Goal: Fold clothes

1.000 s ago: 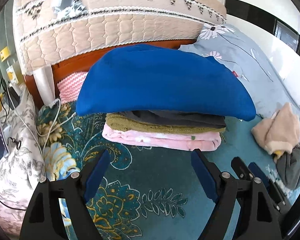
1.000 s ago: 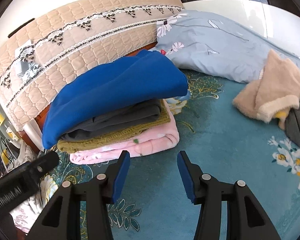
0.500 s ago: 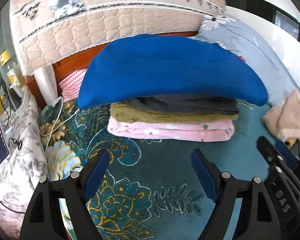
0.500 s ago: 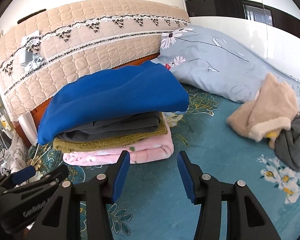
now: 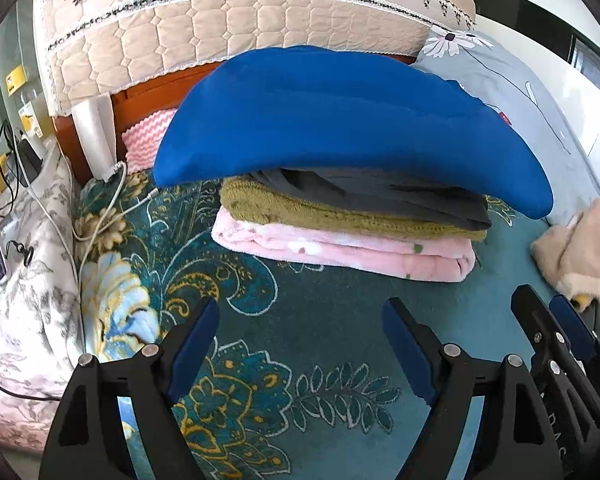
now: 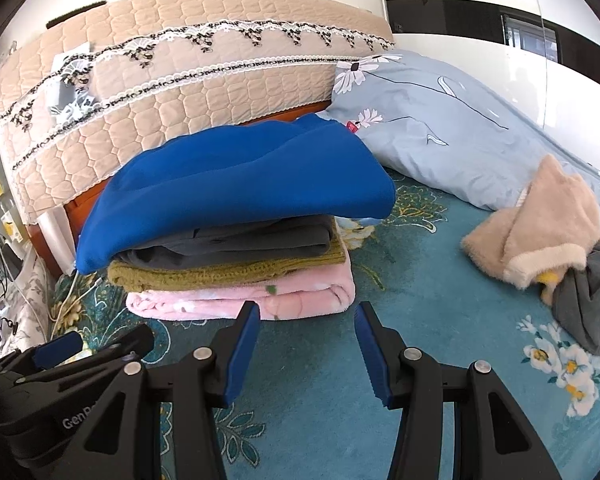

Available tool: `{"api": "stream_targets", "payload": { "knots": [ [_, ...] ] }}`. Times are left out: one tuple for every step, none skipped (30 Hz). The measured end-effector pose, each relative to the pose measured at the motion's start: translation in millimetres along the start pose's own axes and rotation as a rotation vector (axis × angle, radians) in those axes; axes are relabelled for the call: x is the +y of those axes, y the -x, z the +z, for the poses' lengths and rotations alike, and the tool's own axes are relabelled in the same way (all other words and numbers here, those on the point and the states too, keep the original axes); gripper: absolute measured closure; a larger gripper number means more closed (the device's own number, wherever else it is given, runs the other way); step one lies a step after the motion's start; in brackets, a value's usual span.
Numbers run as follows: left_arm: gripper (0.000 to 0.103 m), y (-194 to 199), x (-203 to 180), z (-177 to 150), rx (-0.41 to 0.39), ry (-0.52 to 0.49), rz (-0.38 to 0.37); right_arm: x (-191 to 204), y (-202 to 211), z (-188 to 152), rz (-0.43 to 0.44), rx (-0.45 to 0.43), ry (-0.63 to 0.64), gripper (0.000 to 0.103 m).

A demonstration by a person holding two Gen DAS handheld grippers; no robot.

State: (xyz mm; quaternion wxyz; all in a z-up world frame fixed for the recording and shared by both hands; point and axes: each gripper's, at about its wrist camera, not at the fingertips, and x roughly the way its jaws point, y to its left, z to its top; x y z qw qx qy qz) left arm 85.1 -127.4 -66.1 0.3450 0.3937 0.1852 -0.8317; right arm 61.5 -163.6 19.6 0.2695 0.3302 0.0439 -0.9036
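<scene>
— What colours sit in the stack?

— A royal-blue garment [image 6: 236,184] tops a charcoal one [image 6: 236,242], an olive knit [image 6: 228,270] and a pink floral fleece [image 6: 240,298].

— And around it?

— A teal bedspread [image 6: 440,360] with gold-and-white flowers, a grey-blue daisy-print pillow [image 6: 440,120], and a beige quilted headboard cover [image 6: 188,72] trimmed in black-and-white lace.

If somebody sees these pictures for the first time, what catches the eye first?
First, the stack of folded clothes in the middle of the bed, with a big blue garment on top. To its right lies an unfolded heap, a beige fleece over something grey. Both tongs, left and right, hang open and empty.
</scene>
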Motion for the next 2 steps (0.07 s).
{"api": "stream_targets", "payload": {
  "knots": [
    [0.019, -0.1, -0.4, -0.2, -0.001, -0.003, 0.000, -0.2, -0.2, -0.1, 0.000, 0.001, -0.001, 0.050],
    [0.019, 0.0, -0.9, -0.3, -0.004, -0.007, 0.002, -0.5, -0.5, -0.2, 0.000, 0.003, -0.002, 0.050]
  ]
}}
